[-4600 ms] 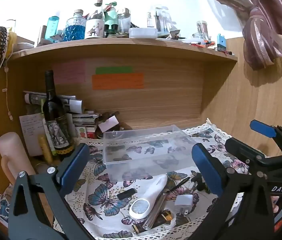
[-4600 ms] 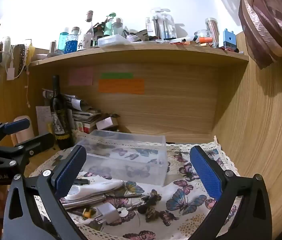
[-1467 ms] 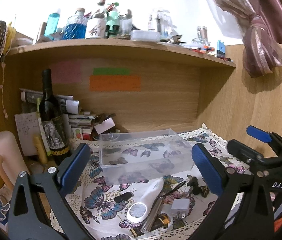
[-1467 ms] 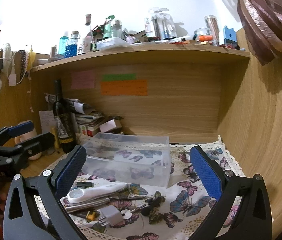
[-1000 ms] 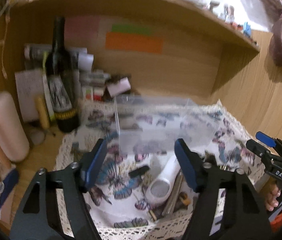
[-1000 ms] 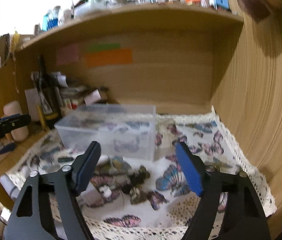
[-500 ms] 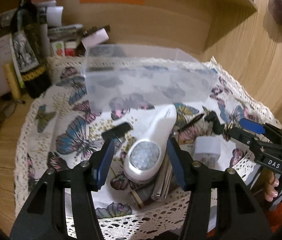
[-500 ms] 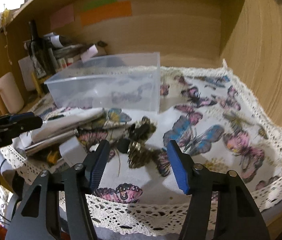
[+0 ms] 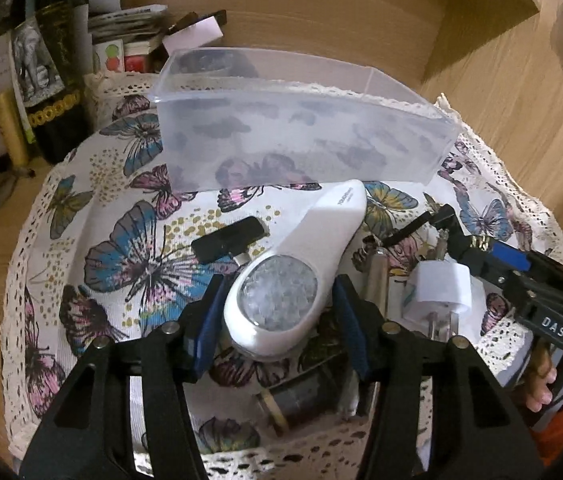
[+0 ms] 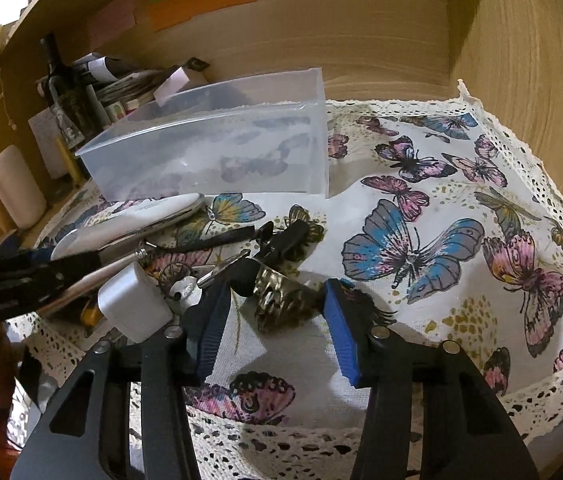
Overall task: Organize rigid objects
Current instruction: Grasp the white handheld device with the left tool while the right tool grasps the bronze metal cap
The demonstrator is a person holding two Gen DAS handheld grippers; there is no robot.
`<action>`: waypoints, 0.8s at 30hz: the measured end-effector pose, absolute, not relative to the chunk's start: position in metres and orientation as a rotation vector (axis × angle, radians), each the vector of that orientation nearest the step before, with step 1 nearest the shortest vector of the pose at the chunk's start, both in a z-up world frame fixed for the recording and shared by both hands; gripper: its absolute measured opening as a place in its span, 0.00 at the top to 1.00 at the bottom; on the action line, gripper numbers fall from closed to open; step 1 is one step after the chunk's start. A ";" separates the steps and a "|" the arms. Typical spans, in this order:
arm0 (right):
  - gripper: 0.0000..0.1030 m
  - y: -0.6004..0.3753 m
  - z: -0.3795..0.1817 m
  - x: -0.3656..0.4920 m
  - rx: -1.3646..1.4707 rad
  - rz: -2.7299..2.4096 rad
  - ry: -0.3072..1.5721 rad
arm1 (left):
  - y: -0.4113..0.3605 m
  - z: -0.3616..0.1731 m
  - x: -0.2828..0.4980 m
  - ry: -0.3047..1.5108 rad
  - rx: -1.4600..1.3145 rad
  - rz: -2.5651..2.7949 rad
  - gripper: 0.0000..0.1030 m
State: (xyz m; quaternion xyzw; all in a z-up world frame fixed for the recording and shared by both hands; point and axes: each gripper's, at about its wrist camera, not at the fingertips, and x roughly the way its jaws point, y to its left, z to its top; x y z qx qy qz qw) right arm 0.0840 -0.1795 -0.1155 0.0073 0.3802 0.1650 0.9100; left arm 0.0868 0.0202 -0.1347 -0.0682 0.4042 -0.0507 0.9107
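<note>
A clear plastic box (image 9: 297, 136) stands empty on the butterfly cloth (image 9: 129, 240); it also shows in the right wrist view (image 10: 217, 148). My left gripper (image 9: 277, 312) straddles the round end of a white handheld device (image 9: 293, 272), jaws close on both sides, contact unclear. My right gripper (image 10: 273, 312) is open around a bronze hair claw clip (image 10: 285, 300). A white plug adapter (image 9: 439, 288) lies right of the device, seen too in the right wrist view (image 10: 133, 304). A black stick (image 9: 227, 240), a metal tube (image 9: 375, 276) and keys (image 10: 185, 288) lie in the pile.
A dark wine bottle (image 9: 47, 72), papers and small boxes (image 9: 129, 28) stand behind the clear box at the left. A pale cylinder (image 10: 13, 184) stands off the cloth at far left. Wooden walls (image 10: 521, 60) close in behind and right.
Both grippers have dropped down and forward to the pile and narrowed. The left now flanks the white device; the right now flanks the claw clip.
</note>
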 end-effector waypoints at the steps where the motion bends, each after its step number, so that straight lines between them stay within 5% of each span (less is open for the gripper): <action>1: 0.57 -0.181 -0.116 0.085 0.018 0.339 0.785 | 0.020 -0.135 0.088 0.834 -0.138 -0.102 0.48; 5: 0.70 -0.182 -0.117 0.086 0.030 0.328 0.780 | 0.019 -0.135 0.087 0.816 -0.131 -0.110 0.50; 24: 0.70 -0.188 -0.098 0.071 0.013 0.303 0.670 | 0.014 -0.064 0.072 0.568 -0.063 -0.087 0.61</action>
